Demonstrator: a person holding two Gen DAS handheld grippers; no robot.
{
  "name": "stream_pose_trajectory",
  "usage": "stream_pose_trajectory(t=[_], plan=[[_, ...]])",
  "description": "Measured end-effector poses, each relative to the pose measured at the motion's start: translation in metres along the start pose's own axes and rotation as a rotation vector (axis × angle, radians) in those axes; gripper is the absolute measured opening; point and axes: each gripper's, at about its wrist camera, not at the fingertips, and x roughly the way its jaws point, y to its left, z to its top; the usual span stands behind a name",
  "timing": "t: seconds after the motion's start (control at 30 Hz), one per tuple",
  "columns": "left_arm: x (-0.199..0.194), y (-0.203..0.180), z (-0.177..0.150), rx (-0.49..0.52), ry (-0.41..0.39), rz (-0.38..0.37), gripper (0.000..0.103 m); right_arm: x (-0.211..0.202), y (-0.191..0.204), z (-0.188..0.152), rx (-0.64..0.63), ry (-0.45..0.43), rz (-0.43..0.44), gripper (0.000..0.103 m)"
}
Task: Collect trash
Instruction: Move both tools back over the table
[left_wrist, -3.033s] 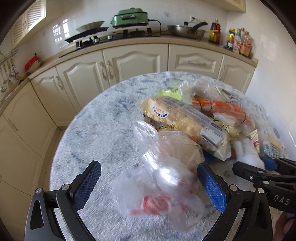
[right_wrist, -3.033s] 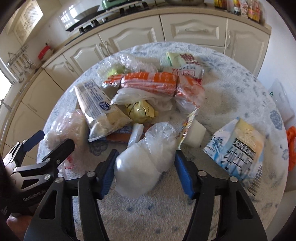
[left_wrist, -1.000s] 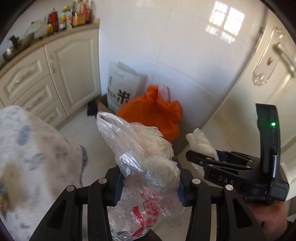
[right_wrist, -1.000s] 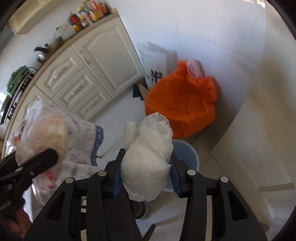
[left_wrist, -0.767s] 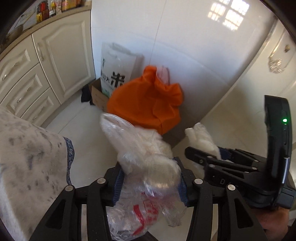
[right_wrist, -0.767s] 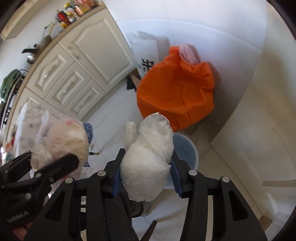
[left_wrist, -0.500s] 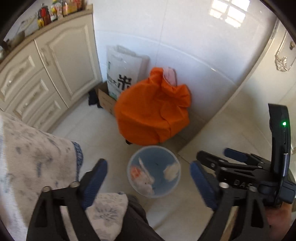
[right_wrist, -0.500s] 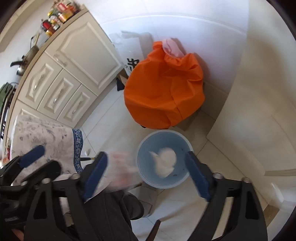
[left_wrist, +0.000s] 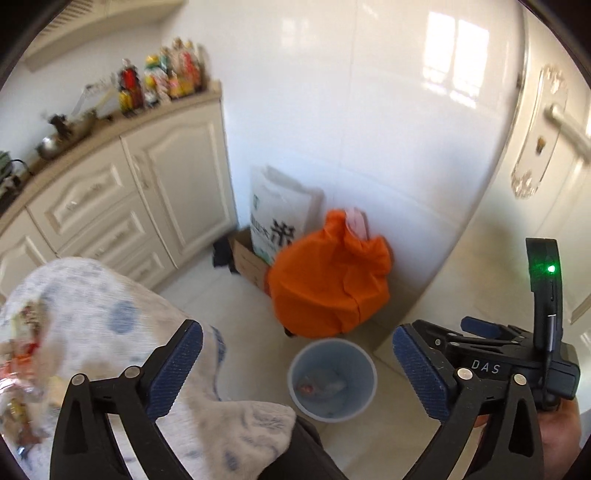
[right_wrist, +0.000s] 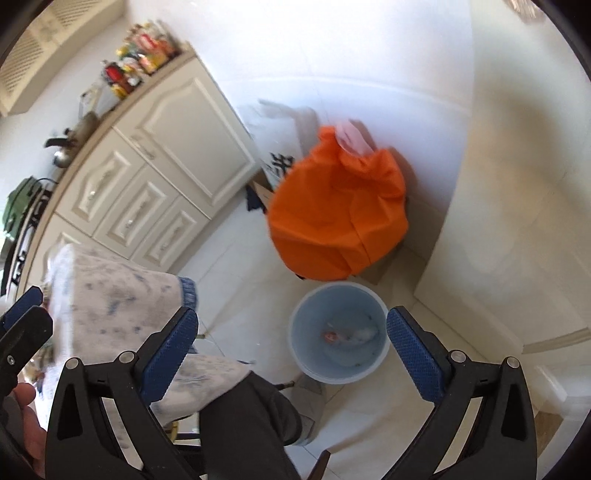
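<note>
A light blue trash bin (left_wrist: 332, 380) stands on the tiled floor, also in the right wrist view (right_wrist: 340, 332). Crumpled plastic bags (left_wrist: 321, 384) lie at its bottom, also seen from the right wrist (right_wrist: 351, 336). My left gripper (left_wrist: 295, 362) is open and empty, high above the bin. My right gripper (right_wrist: 291, 347) is open and empty too, above the bin; it shows in the left wrist view (left_wrist: 480, 343) at the right. More trash (left_wrist: 22, 369) lies on the table (left_wrist: 92, 314) at the left edge, blurred.
An orange bag (left_wrist: 328, 288) sits just behind the bin, against the white wall, with a white printed sack (left_wrist: 277, 218) and a cardboard box (left_wrist: 247, 262) beside it. Cream cabinets (left_wrist: 129, 192) with bottles on top stand at left. The person's dark-trousered leg (right_wrist: 251, 424) is below.
Both grippers opened over the bin and dropped their plastic bags, which now lie in it. Since then the views have swung up and left, back toward the table.
</note>
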Motion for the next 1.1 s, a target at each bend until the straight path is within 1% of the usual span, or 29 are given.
stream_pose_trajectory(t=[0.17,0.27,0.43,0.53,0.6,0.67,0.73,0.83,0.93,1.0,1.1], plan=[[-0.063,0.035,-0.023,-0.066,-0.098,0.045,0.102,-0.035,0.055,-0.002,-0.087,-0.066,0.047,0.103],[-0.102,0.057,-0.042,-0.108,-0.161,0.098,0.102,-0.053,0.092,-0.004,-0.142,-0.103,0.084,0.103],[-0.165,0.098,-0.077,-0.193,-0.235,0.173,0.102,-0.081,0.157,-0.014,-0.243,-0.162,0.152,0.103],[-0.201,0.114,-0.094,-0.228,-0.273,0.239,0.102,-0.095,0.196,-0.021,-0.303,-0.190,0.195,0.103],[-0.223,0.127,-0.106,-0.259,-0.289,0.271,0.102,-0.104,0.221,-0.026,-0.342,-0.205,0.230,0.103],[-0.239,0.137,-0.110,-0.292,-0.305,0.294,0.102,-0.110,0.240,-0.030,-0.376,-0.217,0.258,0.103],[-0.258,0.148,-0.123,-0.325,-0.327,0.326,0.102,-0.118,0.262,-0.036,-0.417,-0.232,0.279,0.103],[-0.284,0.162,-0.133,-0.370,-0.352,0.378,0.102,-0.128,0.294,-0.045,-0.476,-0.251,0.314,0.103],[-0.305,0.165,-0.141,-0.416,-0.382,0.416,0.102,-0.138,0.320,-0.056,-0.530,-0.276,0.345,0.103],[-0.318,0.167,-0.147,-0.440,-0.400,0.457,0.102,-0.146,0.338,-0.064,-0.567,-0.294,0.369,0.103],[-0.332,0.173,-0.153,-0.478,-0.413,0.511,0.102,-0.156,0.355,-0.072,-0.599,-0.315,0.396,0.103]])
